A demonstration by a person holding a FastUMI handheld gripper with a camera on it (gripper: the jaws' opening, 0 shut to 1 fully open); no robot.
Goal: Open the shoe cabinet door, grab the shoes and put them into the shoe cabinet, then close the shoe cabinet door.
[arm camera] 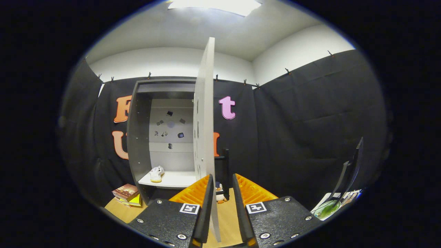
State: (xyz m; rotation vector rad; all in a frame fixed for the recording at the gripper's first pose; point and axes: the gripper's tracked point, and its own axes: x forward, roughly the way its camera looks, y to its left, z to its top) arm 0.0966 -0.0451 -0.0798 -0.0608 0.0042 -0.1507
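The grey shoe cabinet [137, 137] stands against the booth wall with its door [205, 113] swung wide, edge-on to me. A white shoe [156, 174] rests on the cabinet's pale shelf [179, 179], near its left side. My gripper [222, 177] is open, and the door's free edge runs down between the two fingers. The left finger [193, 194] lies close against the door. A gap separates the door from the right finger [251, 193].
A small penguin toy [219, 193] sits on the wooden floor just beyond the fingers, in front of a dark stand [224, 160]. A stack of books [126, 194] lies left of the cabinet's foot. To the right are a green dish [326, 208] and a dark upright panel [352, 168].
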